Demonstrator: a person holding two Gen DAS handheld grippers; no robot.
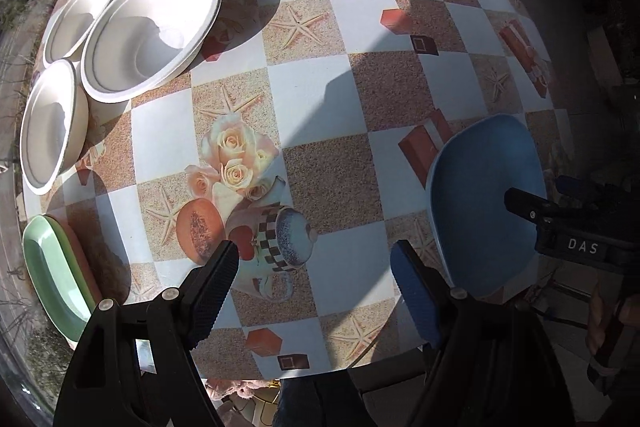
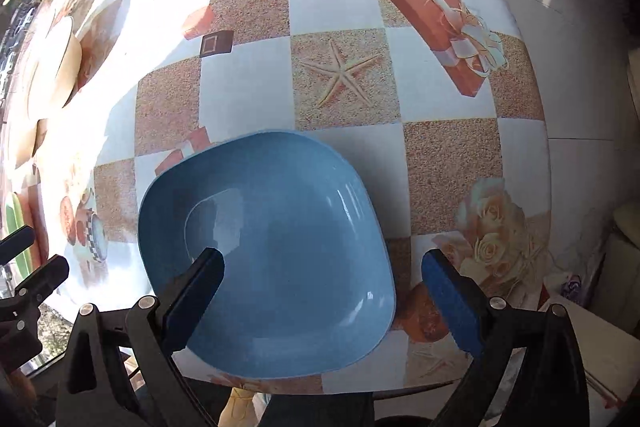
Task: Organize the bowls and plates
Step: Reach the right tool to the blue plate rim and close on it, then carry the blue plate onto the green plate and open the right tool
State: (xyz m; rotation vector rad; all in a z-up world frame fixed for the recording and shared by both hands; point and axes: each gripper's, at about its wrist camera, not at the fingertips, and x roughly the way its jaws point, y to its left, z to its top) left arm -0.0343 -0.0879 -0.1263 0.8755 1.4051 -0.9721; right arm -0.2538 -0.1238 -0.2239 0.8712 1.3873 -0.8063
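The left gripper (image 1: pixel 316 291) hangs over the table (image 1: pixel 312 99) with its jaws wide apart and nothing between them. Three white bowls (image 1: pixel 152 31) sit far off to its left, and green plates (image 1: pixel 52 275) lie closer on that side. The right gripper (image 2: pixel 324 295) is wide open too. The blue bowl (image 2: pixel 276 259) sits on the table under it, between its jaws, but the fingers (image 2: pixel 196 299) do not squeeze it.
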